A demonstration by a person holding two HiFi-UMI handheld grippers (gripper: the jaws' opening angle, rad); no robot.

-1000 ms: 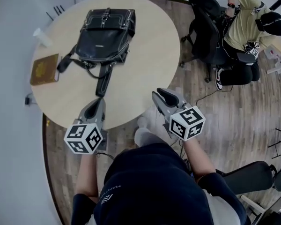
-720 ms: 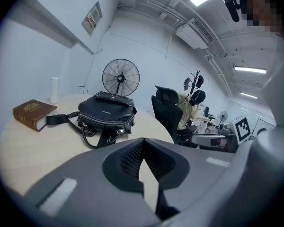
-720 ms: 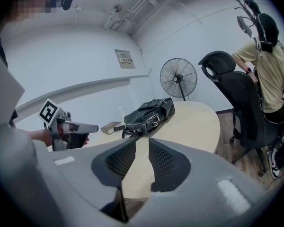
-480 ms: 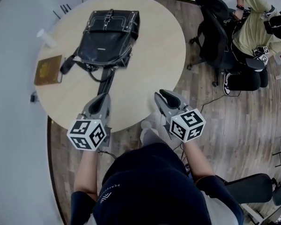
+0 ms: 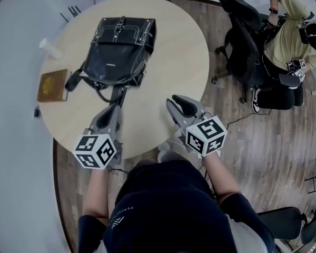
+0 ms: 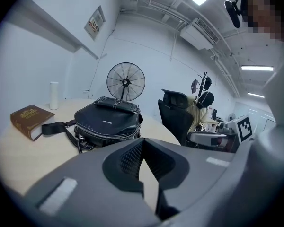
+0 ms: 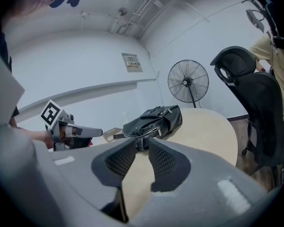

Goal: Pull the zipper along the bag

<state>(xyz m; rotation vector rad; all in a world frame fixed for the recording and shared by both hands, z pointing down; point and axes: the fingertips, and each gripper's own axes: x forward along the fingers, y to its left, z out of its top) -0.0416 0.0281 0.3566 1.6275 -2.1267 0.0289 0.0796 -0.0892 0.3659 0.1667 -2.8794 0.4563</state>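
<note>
1. The bag (image 5: 118,46) is lying flat on the round worktop (image 5: 174,62), towards the far edge and a bit left of the middle. It's black, with two buckled straps across the far end.
2. From the left gripper view you can see a zip (image 6: 106,135) running round the side of the bag that faces the grippers. Can't tell if it's done up or not.
3. Its strap (image 5: 119,95) trails off the bag towards the near edge of the worktop.
4. The left gripper (image 6: 141,148) is over the near edge, left side. Its fingers (image 6: 128,160) are clenched tight together with nothing in them. In the head view the tip sits right over the end of the strap, but I can't tell if it actually touches.
5. The right gripper (image 7: 142,148) is over the near edge too, further right and well apart from the bag. Its fingers (image 7: 163,162) are released, with a clear gap between them and just bare worktop showing through.
6. Both grippers point across the worktop at the bag, tilted slightly down.
7. A brown book (image 5: 51,85) lies by the left edge, just beside where the strap joins the bag.
8. A white cup (image 5: 49,47) stands near the far left edge.
9. Off the worktop: a fan (image 6: 126,82) behind the far edge, a black chair (image 5: 242,41) to the right, and someone sitting past it.
</note>
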